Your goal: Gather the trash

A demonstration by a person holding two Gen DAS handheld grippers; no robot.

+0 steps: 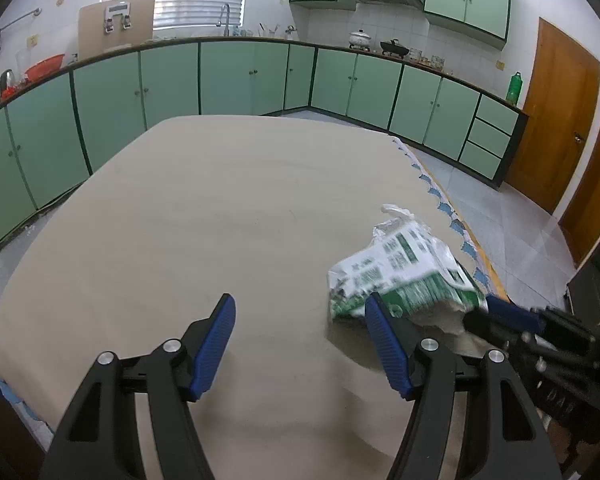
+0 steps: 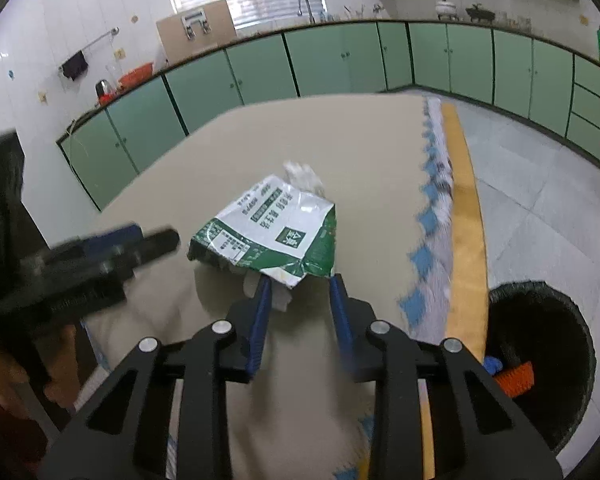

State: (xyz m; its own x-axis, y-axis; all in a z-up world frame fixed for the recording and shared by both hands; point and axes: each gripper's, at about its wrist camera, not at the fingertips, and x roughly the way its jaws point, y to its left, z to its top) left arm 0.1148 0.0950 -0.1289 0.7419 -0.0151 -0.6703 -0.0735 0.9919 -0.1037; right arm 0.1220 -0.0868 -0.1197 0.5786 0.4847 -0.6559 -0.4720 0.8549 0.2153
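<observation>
On the right part of the desk (image 1: 220,200), near its fringed right edge, lies the one piece of trash in sight: a crumpled green-and-white carton wrapper (image 2: 272,232) with a scrap of clear plastic poking out at its far end. The right tongs (image 2: 300,284) are at its near edge, spread, with one blue pad to each side of the torn corner; the left pad seems to touch the crumpled paper underneath, but nothing is pinched yet. From the left wrist view the same wrapper (image 1: 404,272) sits just past the right finger of the left tongs (image 1: 300,316), which are spread wide and hold nothing, hovering over bare desk.

My reading is that the step in hand is the grasp of the wrapper by the right tongs, not the carrying. The next move calls for easing forward a little so the pads straddle a firm fold rather than the flimsy torn flap, then closing. After that the load must travel right and nearer, over the desk edge, to the black bin (image 2: 540,360) on the floor, which already holds some orange and blue items.
</observation>
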